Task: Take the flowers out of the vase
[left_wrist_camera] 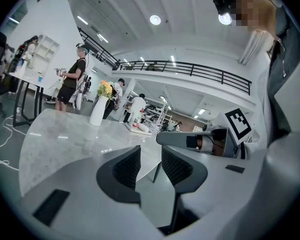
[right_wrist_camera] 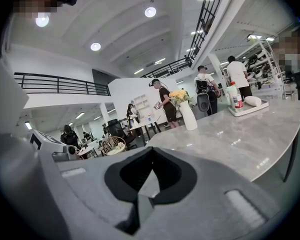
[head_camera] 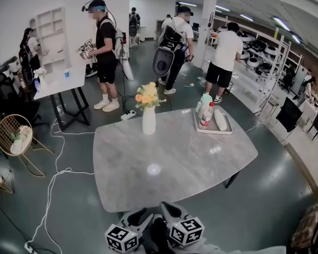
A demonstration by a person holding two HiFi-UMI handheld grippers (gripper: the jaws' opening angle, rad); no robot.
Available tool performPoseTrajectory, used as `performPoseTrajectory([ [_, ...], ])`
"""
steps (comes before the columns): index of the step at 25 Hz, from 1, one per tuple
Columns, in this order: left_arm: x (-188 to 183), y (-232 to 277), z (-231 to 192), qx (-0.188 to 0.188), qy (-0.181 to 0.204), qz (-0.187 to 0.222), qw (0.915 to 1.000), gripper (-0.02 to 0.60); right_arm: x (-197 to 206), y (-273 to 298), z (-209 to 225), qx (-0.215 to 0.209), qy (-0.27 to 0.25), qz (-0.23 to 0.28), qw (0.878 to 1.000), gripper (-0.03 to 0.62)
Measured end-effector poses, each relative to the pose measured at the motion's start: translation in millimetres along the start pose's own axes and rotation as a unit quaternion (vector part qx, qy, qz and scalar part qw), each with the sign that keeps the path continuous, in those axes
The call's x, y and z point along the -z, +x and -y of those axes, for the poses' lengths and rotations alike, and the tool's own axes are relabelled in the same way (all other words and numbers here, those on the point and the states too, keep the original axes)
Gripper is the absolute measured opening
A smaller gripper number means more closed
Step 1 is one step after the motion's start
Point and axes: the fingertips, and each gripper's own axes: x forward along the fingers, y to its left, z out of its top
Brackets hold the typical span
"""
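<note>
While flowers (head_camera: 147,95) stand in vase (head_camera: 148,121), left tongs (head_camera: 140,214), right tongs (head_camera: 167,208) well away.

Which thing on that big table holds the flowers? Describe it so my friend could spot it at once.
Find the grey marbled table in the middle of the hall. Near its far edge, left of the tray of bottles, stands a slim white vase. It alone carries yellow and peach flowers.

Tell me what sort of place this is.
Likely a robotics data-collection hall: a person wearing a head camera, racks of equipment, and a staged table with a vase of flowers.
</note>
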Motion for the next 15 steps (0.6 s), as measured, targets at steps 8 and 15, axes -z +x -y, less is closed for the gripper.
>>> performPoseTrajectory([
  [8, -27, 46, -34, -0.010, -0.012, 0.000, 0.9999, 0.129, -28, 45, 33, -0.013, 0.001, -0.011, 1.000, 0.000],
  [15, -39, 83, -65, -0.017, -0.019, -0.003, 0.9997, 0.129, -42, 83, 60, -0.025, 0.000, -0.016, 1.000, 0.000],
])
